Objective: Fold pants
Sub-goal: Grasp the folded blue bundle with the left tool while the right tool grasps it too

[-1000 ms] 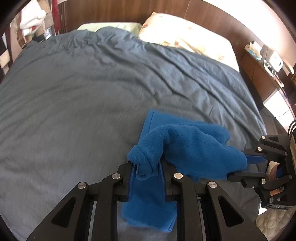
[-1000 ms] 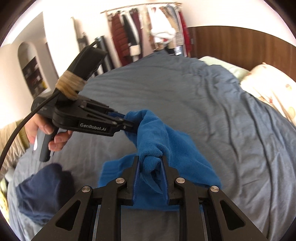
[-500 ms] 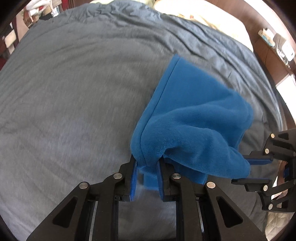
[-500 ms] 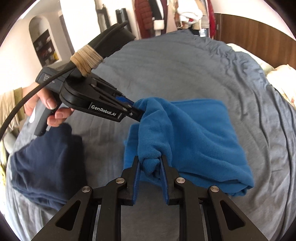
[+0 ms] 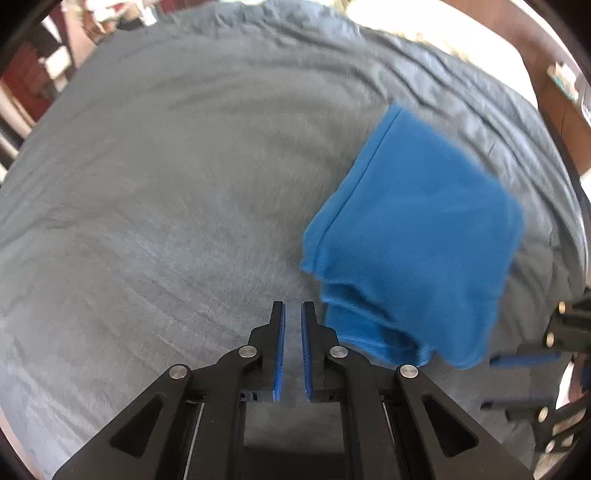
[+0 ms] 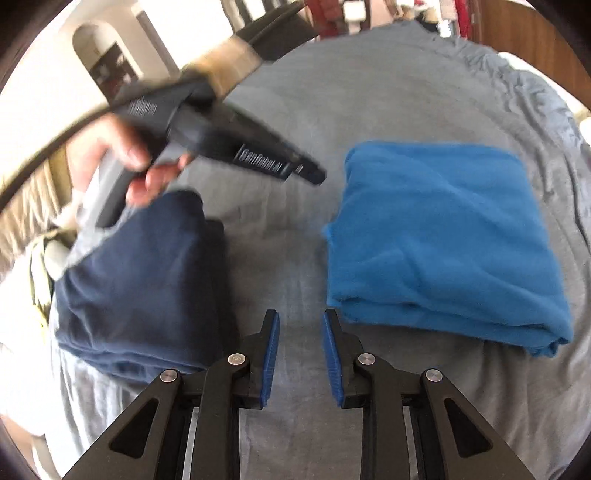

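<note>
The bright blue fleece pants (image 5: 413, 243) lie folded in a flat rectangle on the grey bedspread (image 5: 177, 192); they also show in the right wrist view (image 6: 443, 243). My left gripper (image 5: 292, 314) is empty just left of the pants' near corner, its jaws a narrow gap apart. It also shows in the right wrist view (image 6: 314, 177), blurred, left of the pants. My right gripper (image 6: 301, 325) is open and empty, just before the pants' near left corner. It shows at the right edge of the left wrist view (image 5: 524, 376).
A folded dark navy garment (image 6: 144, 288) lies on the bed left of the blue pants. Pillows (image 5: 424, 22) lie at the head of the bed. A wooden headboard (image 6: 535, 40) and hanging clothes (image 6: 354, 11) are beyond.
Both grippers have let go of the blue pants, which now lie flat and folded. The left gripper has pulled back to the left; the right gripper has opened and drawn back.
</note>
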`<state>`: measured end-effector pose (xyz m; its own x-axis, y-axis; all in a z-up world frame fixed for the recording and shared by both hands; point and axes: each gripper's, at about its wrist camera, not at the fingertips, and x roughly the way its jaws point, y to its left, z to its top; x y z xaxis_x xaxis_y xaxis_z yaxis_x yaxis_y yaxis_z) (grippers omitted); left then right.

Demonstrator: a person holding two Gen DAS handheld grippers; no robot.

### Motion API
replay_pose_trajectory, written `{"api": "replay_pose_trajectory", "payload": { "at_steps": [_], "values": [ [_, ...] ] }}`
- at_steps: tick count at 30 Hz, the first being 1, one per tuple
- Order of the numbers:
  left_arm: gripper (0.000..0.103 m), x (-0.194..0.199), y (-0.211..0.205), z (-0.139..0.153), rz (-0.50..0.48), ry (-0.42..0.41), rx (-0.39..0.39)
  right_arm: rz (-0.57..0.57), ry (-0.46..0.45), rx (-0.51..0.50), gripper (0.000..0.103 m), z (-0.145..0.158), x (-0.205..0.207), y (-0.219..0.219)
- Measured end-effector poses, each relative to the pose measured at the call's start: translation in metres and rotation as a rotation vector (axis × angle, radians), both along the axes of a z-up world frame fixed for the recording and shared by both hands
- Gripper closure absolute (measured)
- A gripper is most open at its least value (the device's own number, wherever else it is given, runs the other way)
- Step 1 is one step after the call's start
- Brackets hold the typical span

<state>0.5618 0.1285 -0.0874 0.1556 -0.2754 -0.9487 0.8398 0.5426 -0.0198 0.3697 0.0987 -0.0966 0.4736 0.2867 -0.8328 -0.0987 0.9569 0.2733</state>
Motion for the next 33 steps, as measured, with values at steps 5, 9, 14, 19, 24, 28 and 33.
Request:
{"api": "replay_pose_trajectory", "payload": {
  "at_steps": [5,9,14,19,24,28,33],
  "values": [
    [0.073,-0.002,0.006,0.028,0.226,0.063,-0.172,-0.107,-0.143,-0.047,0.076,0.029,-0.004,-0.032],
    [0.061,-0.001,-0.005,0.019,0.429,0.154,-0.237,-0.188,-0.188,-0.107,0.076,0.036,0.009,-0.058],
    [0.05,-0.015,-0.002,0.003,0.684,0.184,-0.282,-0.269,-0.204,-0.14,0.076,0.035,0.01,-0.091],
    [0.046,-0.031,-0.008,-0.016,0.8,0.151,-0.241,-0.343,-0.2,-0.158,0.065,0.029,0.006,-0.122],
    [0.082,-0.04,-0.01,-0.023,0.798,0.155,-0.272,-0.371,-0.183,-0.173,0.064,0.025,0.013,-0.144],
    [0.086,-0.047,-0.012,-0.022,0.833,0.113,-0.285,-0.383,-0.157,-0.146,0.064,0.02,0.019,-0.161],
    [0.086,-0.059,0.007,-0.029,0.925,0.114,-0.292,-0.367,-0.124,-0.102,0.064,0.011,0.028,-0.177]
  ]
}}
